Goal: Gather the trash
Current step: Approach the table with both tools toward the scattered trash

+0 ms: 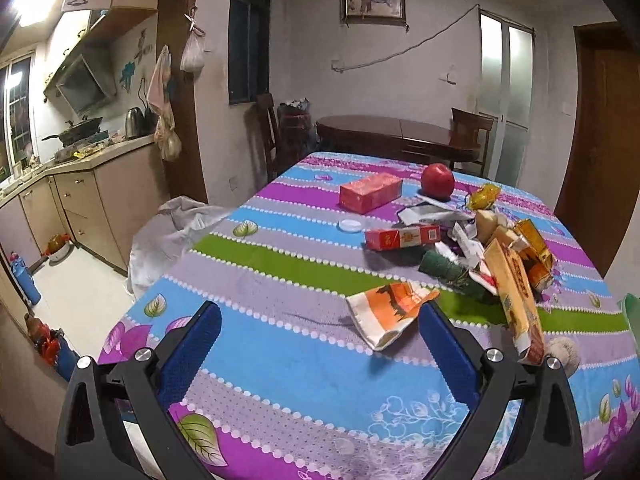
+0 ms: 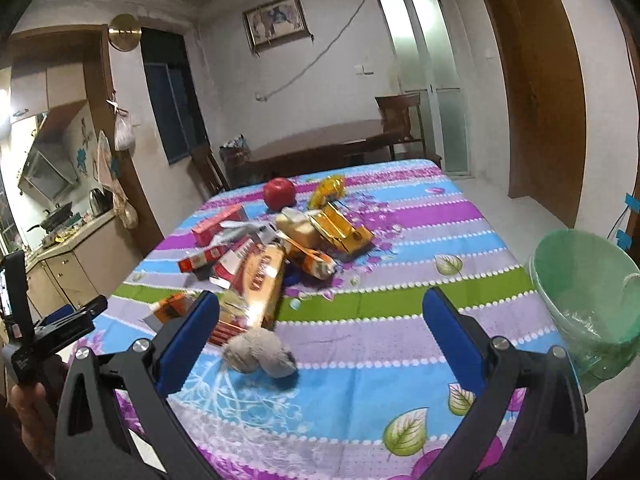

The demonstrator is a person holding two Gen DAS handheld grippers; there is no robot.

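Blue pads line both of your grippers, and both sets of jaws stand wide with nothing between them. Your left gripper [image 1: 320, 316] hovers over the near end of the table [image 1: 280, 360], which wears a striped tablecloth in purple, blue and green. Just beyond its right finger lies an orange-and-white torn wrapper [image 1: 390, 312], flat on the cloth and apart from the pad. Further right stands the main heap of trash [image 1: 500, 248]: a long yellow carton [image 1: 514, 300] tilted across the front, a gold box [image 1: 534, 248] behind it, a red-and-white flat box [image 1: 402, 238] to the left, and a dark green roll [image 1: 440, 268] between them. A pink box [image 1: 370, 192] and a red apple [image 1: 438, 180] sit toward the far edge, with a small white lid [image 1: 349, 225] on the cloth between the pink box and the flat one.

Your right gripper [image 2: 320, 316] faces the same heap from the other side. A grey crumpled wad [image 2: 260, 350] rests on the cloth just inside its left finger, touching the near end of the yellow carton [image 2: 262, 284]. At the right edge of the table, well apart from the heap, sits a green bin [image 2: 588, 280] lined with clear plastic; you cannot see whether anything is inside it. Your other hand [image 2: 28, 412] shows at the far left, holding the left gripper's handle.
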